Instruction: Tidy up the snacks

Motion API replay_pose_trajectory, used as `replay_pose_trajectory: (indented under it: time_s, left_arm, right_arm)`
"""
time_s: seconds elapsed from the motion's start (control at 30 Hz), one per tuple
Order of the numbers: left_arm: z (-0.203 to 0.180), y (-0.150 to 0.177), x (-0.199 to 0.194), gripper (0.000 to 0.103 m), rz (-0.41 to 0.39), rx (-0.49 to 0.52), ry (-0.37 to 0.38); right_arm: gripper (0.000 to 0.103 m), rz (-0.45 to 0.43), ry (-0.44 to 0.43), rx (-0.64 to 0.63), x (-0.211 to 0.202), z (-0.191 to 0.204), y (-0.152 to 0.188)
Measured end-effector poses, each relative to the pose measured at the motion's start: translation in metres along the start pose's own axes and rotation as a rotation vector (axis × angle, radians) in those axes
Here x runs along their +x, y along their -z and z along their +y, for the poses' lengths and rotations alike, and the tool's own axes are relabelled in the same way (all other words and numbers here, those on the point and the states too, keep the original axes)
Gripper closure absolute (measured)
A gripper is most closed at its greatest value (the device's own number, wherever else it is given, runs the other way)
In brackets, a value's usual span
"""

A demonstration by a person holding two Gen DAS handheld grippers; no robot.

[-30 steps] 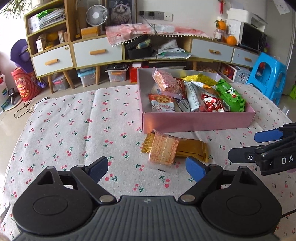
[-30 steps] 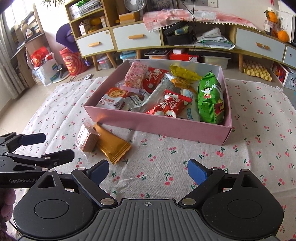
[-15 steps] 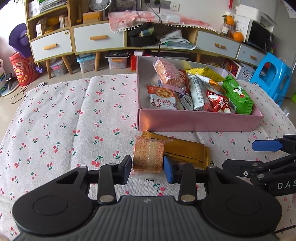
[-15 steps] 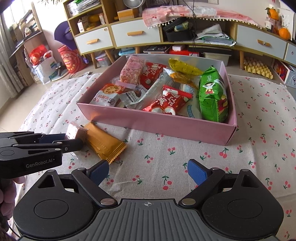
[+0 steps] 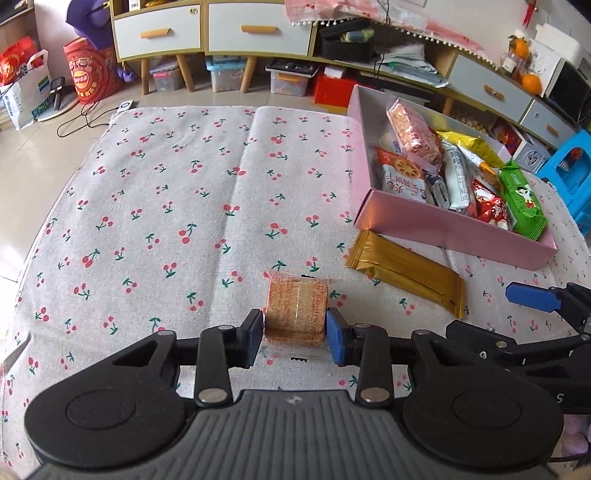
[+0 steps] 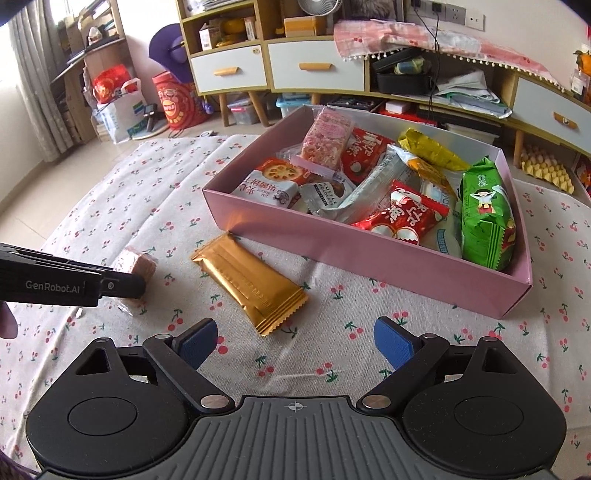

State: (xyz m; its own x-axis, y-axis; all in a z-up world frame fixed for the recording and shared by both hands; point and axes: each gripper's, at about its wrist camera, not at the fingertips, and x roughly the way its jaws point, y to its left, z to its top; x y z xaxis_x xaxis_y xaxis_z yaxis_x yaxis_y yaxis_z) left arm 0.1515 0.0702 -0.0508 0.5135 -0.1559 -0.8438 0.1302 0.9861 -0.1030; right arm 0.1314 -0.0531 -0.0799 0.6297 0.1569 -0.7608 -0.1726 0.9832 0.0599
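My left gripper [image 5: 295, 332] is shut on a small orange-pink wafer snack in clear wrap [image 5: 296, 312], just over the cherry-print cloth. From the right wrist view the same wafer snack [image 6: 135, 264] shows at the left gripper's [image 6: 125, 284] tip. A gold packet [image 5: 406, 271] lies flat on the cloth in front of the pink box [image 5: 443, 225], which holds several snack packs. My right gripper [image 6: 293, 341] stands open just short of the gold packet [image 6: 251, 282], nothing between its fingers; the pink box [image 6: 369, 251] lies beyond it.
A cherry-print cloth [image 5: 166, 206] covers the table. Past its far edge stand low cabinets with drawers [image 5: 258, 33], storage bins and red bags [image 5: 92, 70] on the floor. A blue stool [image 5: 570, 177] stands right of the box.
My left gripper shut on the wafer snack, lifted it off the gold packet and carried it left, away from the box. The right gripper stayed open and edged closer to the gold packet.
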Motion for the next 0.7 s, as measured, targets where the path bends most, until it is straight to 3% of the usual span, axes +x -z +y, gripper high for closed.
replay_pose_trajectory:
  time_s: [0.17, 0.4, 0.57, 0.7]
  left_arm:
    - [0.004, -0.004, 0.0, 0.069, 0.017, -0.012, -0.001]
    - [0.003, -0.006, 0.006, 0.069, 0.022, 0.021, -0.022]
    - [0.001, -0.004, 0.005, 0.069, 0.02, 0.042, -0.027]
    - [-0.001, -0.002, 0.004, 0.069, 0.019, 0.057, -0.031]
  right_arm:
    - [0.012, 0.02, 0.04, -0.128, 0.019, 0.016, -0.003]
    - [0.016, -0.001, 0.009, -0.118, 0.031, 0.019, -0.015]
    - [0.046, -0.023, -0.03, -0.126, 0.029, 0.024, -0.018]
    - [0.057, -0.011, -0.011, -0.161, 0.023, 0.029, -0.017]
